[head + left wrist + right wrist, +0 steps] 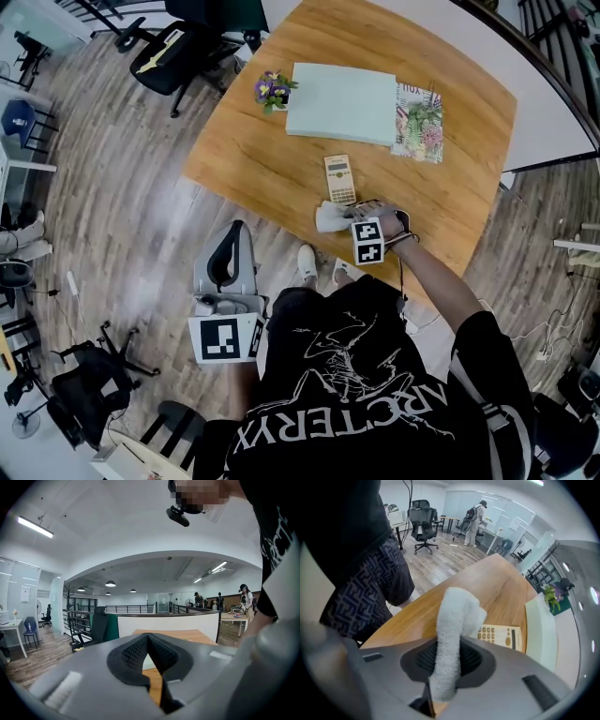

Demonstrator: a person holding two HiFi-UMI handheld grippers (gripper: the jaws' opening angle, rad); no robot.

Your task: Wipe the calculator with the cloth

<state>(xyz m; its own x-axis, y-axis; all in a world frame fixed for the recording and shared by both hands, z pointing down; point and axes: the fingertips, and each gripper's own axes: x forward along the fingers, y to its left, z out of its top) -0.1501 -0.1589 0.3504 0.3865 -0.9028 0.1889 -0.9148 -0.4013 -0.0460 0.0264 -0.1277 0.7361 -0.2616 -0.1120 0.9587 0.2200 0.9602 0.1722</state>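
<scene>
A tan calculator (339,178) lies flat on the wooden table (272,159); in the right gripper view the calculator (502,635) shows just beyond the cloth. My right gripper (349,219) is shut on a white fluffy cloth (330,217), which sits at the calculator's near end. The cloth (451,644) stands pinched between the right gripper (448,660) jaws. My left gripper (225,264) hangs off the table's near-left side over the floor, shut and empty. In its own view the left gripper (149,654) points at the table edge.
A pale green book (341,103) lies at the back of the table, with a floral booklet (418,122) to its right and a small pot of purple flowers (273,91) to its left. Black office chairs (178,54) stand beyond the table. Wooden floor (122,206) surrounds it.
</scene>
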